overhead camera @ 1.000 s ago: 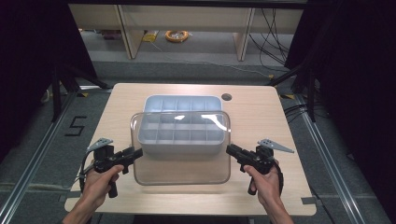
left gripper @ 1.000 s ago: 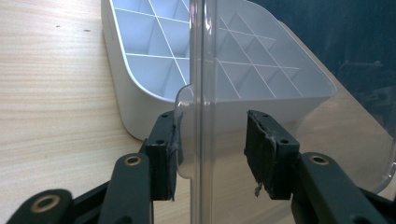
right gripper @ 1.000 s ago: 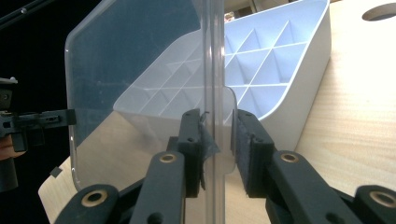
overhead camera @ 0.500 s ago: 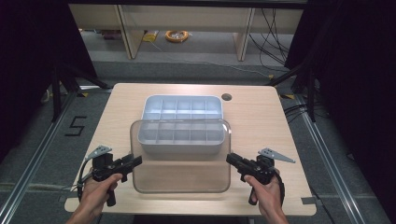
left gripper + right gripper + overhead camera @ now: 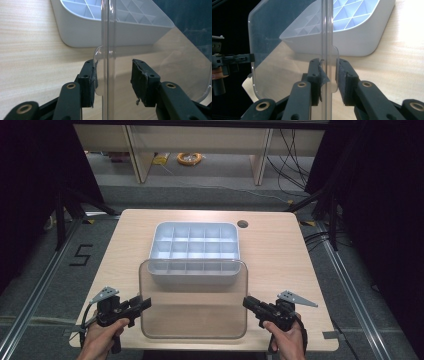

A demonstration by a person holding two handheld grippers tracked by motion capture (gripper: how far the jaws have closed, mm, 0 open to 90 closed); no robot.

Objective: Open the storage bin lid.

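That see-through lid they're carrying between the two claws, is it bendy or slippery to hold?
The clear lid probably stays fairly stiff: held only at its two side edges, it looks flat, with no sag. Its glossy plastic likely makes it slippery, and each claw grips just a small tab. It seems light, being thin-walled beside the grey divided tray.

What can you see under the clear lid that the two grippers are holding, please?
Through the clear lid show bare table and the near edge of the grey compartment tray. The lid is transparent, so it hides nothing.
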